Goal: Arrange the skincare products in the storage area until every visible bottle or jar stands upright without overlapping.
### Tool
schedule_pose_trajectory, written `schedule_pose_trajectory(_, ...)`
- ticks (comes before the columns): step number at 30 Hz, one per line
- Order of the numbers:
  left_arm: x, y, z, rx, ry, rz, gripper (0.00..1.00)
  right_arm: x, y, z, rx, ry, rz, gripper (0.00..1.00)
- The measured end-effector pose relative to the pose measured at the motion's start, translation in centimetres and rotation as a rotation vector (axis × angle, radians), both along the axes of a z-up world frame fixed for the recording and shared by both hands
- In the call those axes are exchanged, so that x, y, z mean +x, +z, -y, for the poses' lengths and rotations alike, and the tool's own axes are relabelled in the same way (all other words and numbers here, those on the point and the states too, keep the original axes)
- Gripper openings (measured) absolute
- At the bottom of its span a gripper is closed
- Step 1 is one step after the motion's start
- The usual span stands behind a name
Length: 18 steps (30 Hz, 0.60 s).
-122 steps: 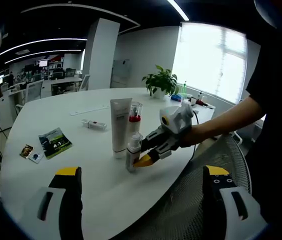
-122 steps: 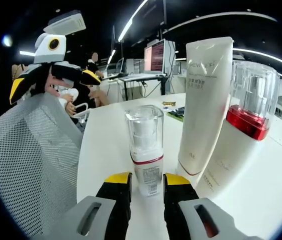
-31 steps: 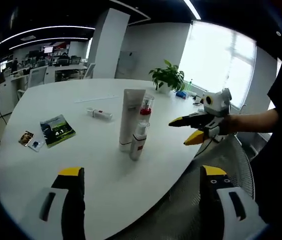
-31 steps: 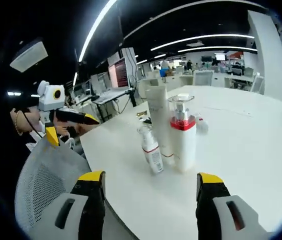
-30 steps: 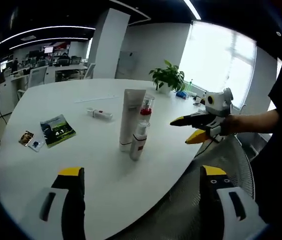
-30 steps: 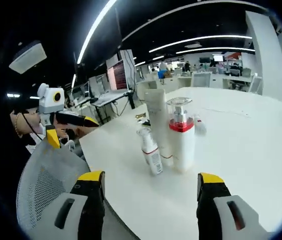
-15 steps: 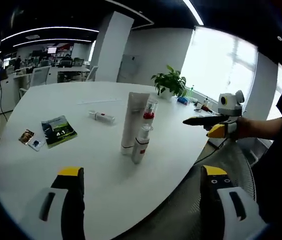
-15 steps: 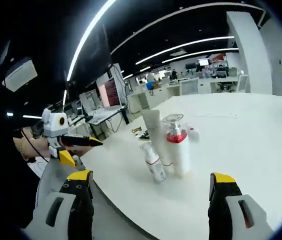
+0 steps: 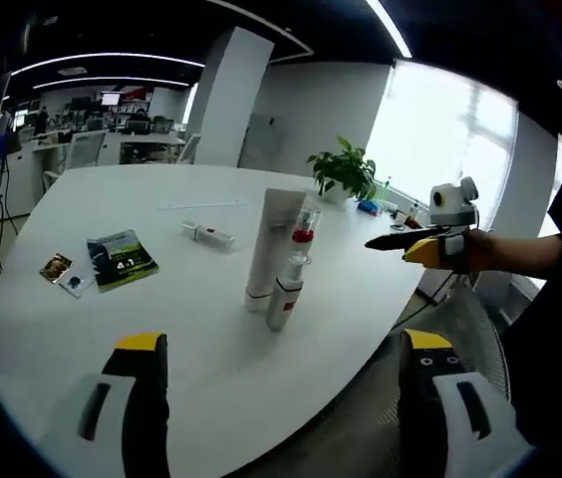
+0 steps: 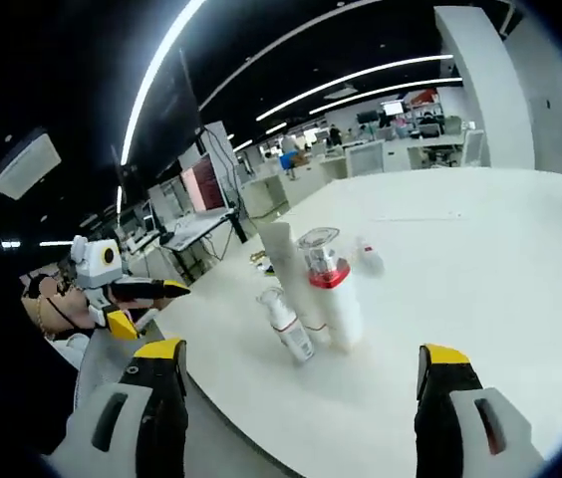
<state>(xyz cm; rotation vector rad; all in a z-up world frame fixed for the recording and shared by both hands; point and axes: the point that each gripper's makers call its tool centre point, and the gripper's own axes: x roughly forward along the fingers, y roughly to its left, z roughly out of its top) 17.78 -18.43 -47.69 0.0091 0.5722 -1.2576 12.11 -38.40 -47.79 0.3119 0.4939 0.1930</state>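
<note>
Both grippers' fingers (image 9: pixel 140 358) gape (holding nothing), well short of the upright bottles (image 9: pixel 283 291).

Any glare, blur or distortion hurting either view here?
Left gripper view: the window behind the plant is blown out; the bottles stay sharp. Right gripper view: dim room, ceiling light strips curve with the fisheye; bottles are legible.
</note>
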Motion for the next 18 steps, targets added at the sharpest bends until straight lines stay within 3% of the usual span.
schedule_pose_trajectory(4, 0.4, -0.1, -0.2, 0.002, 0.022, -0.009, 0.89, 1.3, 0.2, 1.8, -0.023, -0.011, -0.014, 0.99)
schedule_pose_trajectory(8, 0.6, -0.3, -0.2, 0.009, 0.032, -0.019, 0.88, 2.7, -1.0, 4.1, -0.066, -0.032, -0.071, 0.94)
schedule_pose_trajectory(18, 1.0, -0.6, -0.5, 0.024, 0.058, -0.040, 0.86, 7.3, -2.3, 8.4, -0.125, -0.022, -0.125, 0.85)
